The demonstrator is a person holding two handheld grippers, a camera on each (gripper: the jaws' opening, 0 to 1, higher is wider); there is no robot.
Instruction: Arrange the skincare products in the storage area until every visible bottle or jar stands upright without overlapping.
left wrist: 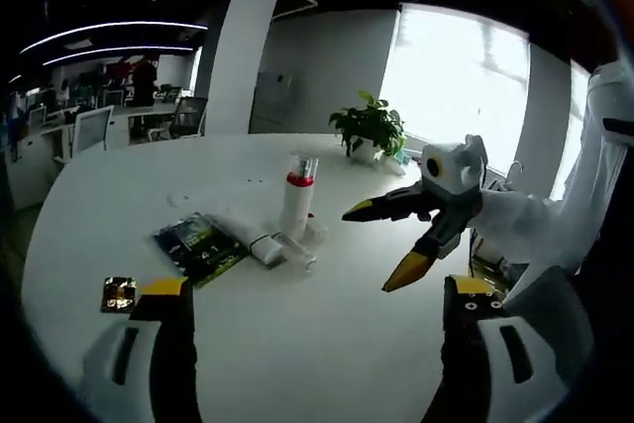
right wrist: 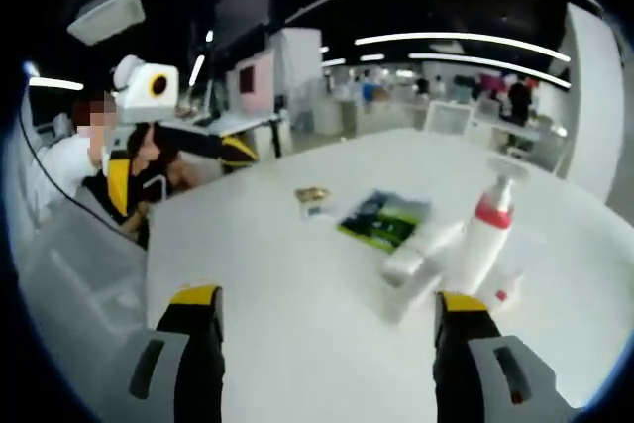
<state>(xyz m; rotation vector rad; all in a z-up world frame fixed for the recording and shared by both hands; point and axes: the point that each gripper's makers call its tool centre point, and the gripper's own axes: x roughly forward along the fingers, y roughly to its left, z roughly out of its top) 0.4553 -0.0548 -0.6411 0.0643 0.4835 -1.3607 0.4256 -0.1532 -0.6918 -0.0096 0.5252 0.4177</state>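
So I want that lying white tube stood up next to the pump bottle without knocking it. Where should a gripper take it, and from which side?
Probably mid-body on the white tube, coming from above, jaws across its narrow width. It lies flat on the table, one end beside the upright pump bottle and a green packet alongside, so a low sideways approach risks bumping both. The right gripper is open and close.

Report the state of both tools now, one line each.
Left tool: open, jaws wide apart, holding nothing, above the white table.
Right tool: open, holding nothing, short of the upright pump bottle.
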